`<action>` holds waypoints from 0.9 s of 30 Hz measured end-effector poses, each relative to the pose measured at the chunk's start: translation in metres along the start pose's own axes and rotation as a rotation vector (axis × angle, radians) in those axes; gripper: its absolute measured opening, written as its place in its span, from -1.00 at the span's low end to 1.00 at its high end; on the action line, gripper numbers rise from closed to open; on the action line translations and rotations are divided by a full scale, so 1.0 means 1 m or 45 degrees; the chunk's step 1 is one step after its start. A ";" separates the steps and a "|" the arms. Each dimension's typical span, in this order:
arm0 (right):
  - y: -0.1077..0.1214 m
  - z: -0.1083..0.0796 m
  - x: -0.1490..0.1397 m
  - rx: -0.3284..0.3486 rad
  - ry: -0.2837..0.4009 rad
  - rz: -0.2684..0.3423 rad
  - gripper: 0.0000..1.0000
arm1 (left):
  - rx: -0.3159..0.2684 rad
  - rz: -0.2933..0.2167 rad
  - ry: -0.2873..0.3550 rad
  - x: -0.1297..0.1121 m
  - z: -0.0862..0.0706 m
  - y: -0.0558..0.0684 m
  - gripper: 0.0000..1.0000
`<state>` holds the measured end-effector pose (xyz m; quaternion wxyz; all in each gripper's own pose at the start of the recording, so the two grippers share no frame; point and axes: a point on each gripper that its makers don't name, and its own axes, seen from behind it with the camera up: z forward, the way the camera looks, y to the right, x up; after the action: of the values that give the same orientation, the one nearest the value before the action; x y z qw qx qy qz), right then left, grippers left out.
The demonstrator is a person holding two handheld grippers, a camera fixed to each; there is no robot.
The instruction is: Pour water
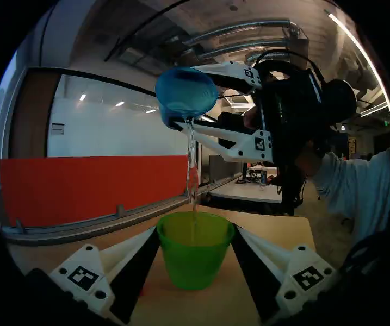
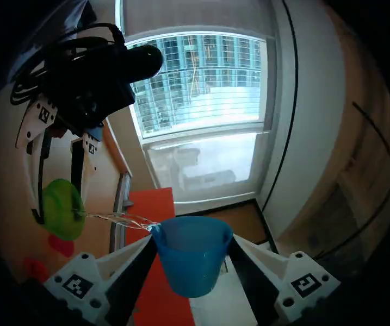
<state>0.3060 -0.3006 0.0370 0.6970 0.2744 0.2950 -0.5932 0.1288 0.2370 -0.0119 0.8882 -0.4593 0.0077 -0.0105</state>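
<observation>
A green cup (image 1: 195, 249) stands upright on the wooden table (image 1: 260, 217), with my left gripper (image 1: 195, 255) shut on its sides. Above it my right gripper (image 1: 195, 111) holds a blue cup (image 1: 185, 95) tipped on its side, and a thin stream of water (image 1: 191, 168) falls from its lip into the green cup. In the right gripper view the blue cup (image 2: 193, 252) sits between my right gripper's (image 2: 193, 255) fingers, and water (image 2: 121, 218) arcs toward the green cup (image 2: 61, 209) held by the left gripper (image 2: 59, 190).
An orange wall panel (image 1: 91, 185) runs behind the table on the left. A person's grey sleeve (image 1: 358, 185) reaches in from the right. A big window (image 2: 200, 87) and a red patch (image 2: 60, 245) near the green cup appear in the right gripper view.
</observation>
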 end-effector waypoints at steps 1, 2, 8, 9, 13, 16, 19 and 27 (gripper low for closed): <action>0.000 0.000 0.000 -0.001 0.001 -0.006 0.81 | 0.000 0.000 0.000 0.000 0.000 0.000 0.77; 0.000 0.001 0.000 -0.002 0.001 -0.012 0.81 | 0.000 0.000 0.000 0.000 0.001 0.000 0.77; 0.002 0.001 0.002 -0.005 0.003 -0.045 0.81 | -0.003 0.000 -0.002 -0.001 0.002 0.002 0.77; 0.003 0.001 0.002 -0.006 0.004 -0.050 0.81 | -0.003 0.000 -0.002 -0.001 0.002 0.002 0.77; 0.005 0.002 0.003 -0.010 0.003 -0.076 0.81 | -0.003 0.001 -0.001 0.000 0.002 0.002 0.77; 0.007 0.002 0.005 -0.011 0.001 -0.103 0.81 | -0.004 -0.003 0.001 0.000 0.002 0.002 0.77; 0.009 0.002 0.007 -0.014 0.000 -0.133 0.81 | -0.003 -0.003 0.000 0.000 0.002 0.001 0.77; 0.012 0.004 0.012 -0.012 -0.002 -0.201 0.81 | 0.002 -0.005 0.002 0.001 0.002 0.000 0.77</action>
<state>0.3195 -0.3097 0.0312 0.6495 0.2464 0.3181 -0.6452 0.1303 0.2386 -0.0110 0.8885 -0.4587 0.0075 -0.0126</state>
